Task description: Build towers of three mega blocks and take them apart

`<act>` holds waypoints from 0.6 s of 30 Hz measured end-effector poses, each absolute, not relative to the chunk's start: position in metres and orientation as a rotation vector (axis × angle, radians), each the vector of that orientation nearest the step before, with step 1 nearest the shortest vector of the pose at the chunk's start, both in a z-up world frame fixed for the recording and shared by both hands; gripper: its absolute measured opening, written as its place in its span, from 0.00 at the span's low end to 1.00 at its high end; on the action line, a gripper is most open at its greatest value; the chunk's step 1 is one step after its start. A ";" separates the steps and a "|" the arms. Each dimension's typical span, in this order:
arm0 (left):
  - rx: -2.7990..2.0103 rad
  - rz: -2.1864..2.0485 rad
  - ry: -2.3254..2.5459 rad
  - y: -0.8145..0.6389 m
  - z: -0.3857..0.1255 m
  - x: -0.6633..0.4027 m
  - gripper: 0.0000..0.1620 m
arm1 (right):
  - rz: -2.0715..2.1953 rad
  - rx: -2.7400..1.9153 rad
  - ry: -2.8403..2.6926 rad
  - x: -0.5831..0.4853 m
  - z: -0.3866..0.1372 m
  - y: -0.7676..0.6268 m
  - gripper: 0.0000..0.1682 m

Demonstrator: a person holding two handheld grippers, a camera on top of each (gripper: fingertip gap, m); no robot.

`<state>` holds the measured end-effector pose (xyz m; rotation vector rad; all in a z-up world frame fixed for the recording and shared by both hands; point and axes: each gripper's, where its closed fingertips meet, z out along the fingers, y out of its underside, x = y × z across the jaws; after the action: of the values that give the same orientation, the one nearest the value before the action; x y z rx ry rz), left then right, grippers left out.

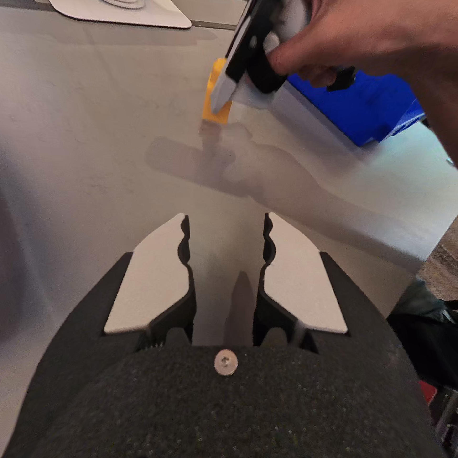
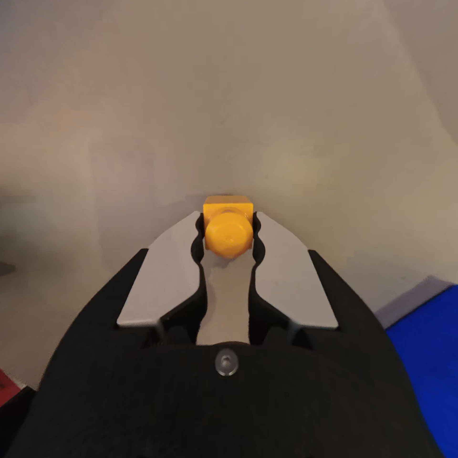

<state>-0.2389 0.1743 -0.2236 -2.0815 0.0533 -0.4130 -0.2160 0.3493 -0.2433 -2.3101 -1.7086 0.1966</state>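
Note:
A yellow mega block [image 2: 228, 230] with one round stud sits between the fingertips of my right gripper [image 2: 228, 223], which is shut on it, the stud facing the camera. In the left wrist view the same yellow block [image 1: 215, 99] shows at the top centre, held just above the grey table [image 1: 99, 124] by the right gripper [image 1: 221, 99], with a person's hand [image 1: 359, 42] on its handle. My left gripper [image 1: 225, 223] is open and empty, low over the table, well in front of the block.
A blue bin [image 1: 359, 109] stands at the right, behind the right gripper; it also shows at the lower right of the right wrist view [image 2: 426, 347]. A white flat pad [image 1: 124, 12] lies at the table's far edge. The table's right edge [image 1: 426, 247] drops to a carpeted floor. My hands' fingertips stand some 20 cm from each other.

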 end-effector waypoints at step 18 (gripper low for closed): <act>-2.104 -0.460 0.049 0.172 -0.229 -0.238 0.32 | 0.074 -2.563 -0.840 0.102 -0.200 0.497 0.22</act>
<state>-0.2378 0.1722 -0.2294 -2.1041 0.0493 -0.4600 0.1019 0.4974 -0.1998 -2.5626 -0.8401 0.0742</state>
